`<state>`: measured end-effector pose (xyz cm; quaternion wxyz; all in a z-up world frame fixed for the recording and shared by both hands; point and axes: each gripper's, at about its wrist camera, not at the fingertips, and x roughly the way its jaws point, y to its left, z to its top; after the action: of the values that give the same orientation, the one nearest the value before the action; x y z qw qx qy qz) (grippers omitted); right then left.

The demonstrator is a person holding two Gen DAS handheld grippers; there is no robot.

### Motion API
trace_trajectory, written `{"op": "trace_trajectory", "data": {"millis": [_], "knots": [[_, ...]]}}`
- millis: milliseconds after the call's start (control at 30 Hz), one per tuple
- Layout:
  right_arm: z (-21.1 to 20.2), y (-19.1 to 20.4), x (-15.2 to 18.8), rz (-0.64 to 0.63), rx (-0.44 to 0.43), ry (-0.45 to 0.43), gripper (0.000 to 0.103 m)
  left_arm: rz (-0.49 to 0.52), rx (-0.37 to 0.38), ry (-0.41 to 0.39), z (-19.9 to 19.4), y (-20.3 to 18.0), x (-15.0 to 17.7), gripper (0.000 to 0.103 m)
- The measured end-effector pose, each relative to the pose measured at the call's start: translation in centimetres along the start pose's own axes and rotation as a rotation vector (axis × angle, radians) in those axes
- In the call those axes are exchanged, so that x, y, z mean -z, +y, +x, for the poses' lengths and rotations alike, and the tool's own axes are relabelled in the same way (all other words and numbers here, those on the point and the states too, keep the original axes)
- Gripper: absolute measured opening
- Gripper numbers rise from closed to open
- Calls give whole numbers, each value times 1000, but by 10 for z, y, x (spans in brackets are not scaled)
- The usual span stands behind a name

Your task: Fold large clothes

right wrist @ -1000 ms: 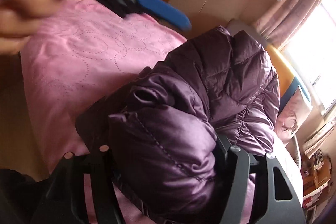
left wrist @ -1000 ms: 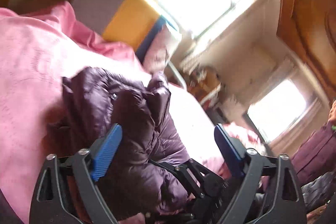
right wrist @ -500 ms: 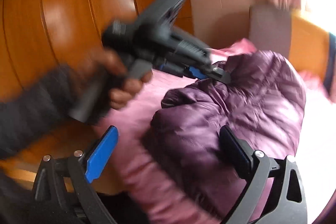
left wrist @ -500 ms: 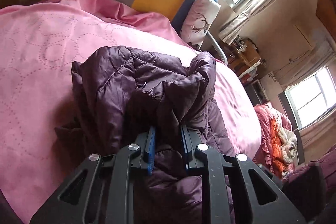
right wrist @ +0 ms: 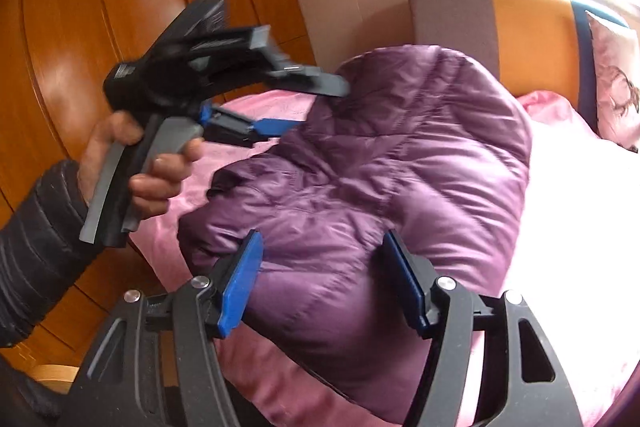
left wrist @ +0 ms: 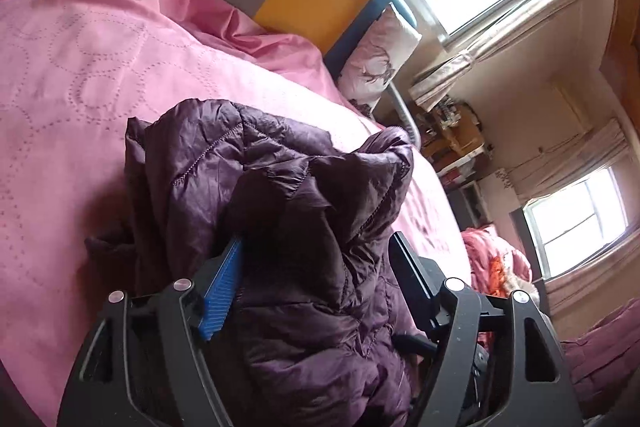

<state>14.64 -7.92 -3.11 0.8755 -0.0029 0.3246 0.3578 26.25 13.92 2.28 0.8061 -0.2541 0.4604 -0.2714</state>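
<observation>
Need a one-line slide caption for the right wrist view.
Right gripper closing around purple jacket on pink bedspread; left gripper reaches its far side.

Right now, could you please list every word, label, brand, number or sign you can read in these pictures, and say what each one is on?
No text can be read in either view.
Left gripper: a small pale label on its black body, blurred by motion, unreadable.
Pillow: a dark printed drawing, no letters.
Shelf by the window: its clutter is too small to read.
Purple jacket and pink bedcover: stitching only, no writing.
</observation>
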Motion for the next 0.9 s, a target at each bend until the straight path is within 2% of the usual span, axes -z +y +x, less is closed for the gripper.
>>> {"op": "trace_trajectory", "data": {"millis": [33,67,100,133,200,267,367,467,533,600,667,700,733,800,900], "knots": [[9,8,1,-15,22,5,63,22,-32,10,4,-3,0,51],[14,14,2,-16,39,10,63,49,-75,14,6,-5,1,23],[21,19,4,-21,53,18,63,66,-105,10,5,-6,2,16],[27,27,7,-36,62,24,63,74,-125,0,3,-5,5,13],[34,42,14,-67,81,31,63,72,-175,-22,-5,4,12,12],[47,61,21,-151,103,39,63,14,-216,-19,-7,29,20,12],[59,80,26,-255,104,55,63,-42,-235,-27,-9,55,32,13],[45,72,18,-235,-21,101,65,-53,-246,-50,-8,62,42,15],[27,54,6,-152,-135,118,65,-55,-252,-72,-10,60,45,15],[9,31,-12,-59,-157,79,66,-26,-281,-90,-9,53,47,15],[0,4,-35,59,-133,14,70,-12,-295,-100,-10,50,49,15],[-1,-9,-45,111,-94,-15,76,-2,-303,-104,-9,48,49,15],[4,-20,-58,161,-17,-37,77,8,-309,-108,-9,47,50,15],[24,-37,-77,258,89,-37,77,30,-323,-115,-10,44,52,15],[69,-47,-100,348,133,20,71,45,-324,-122,-11,46,55,15]]}}
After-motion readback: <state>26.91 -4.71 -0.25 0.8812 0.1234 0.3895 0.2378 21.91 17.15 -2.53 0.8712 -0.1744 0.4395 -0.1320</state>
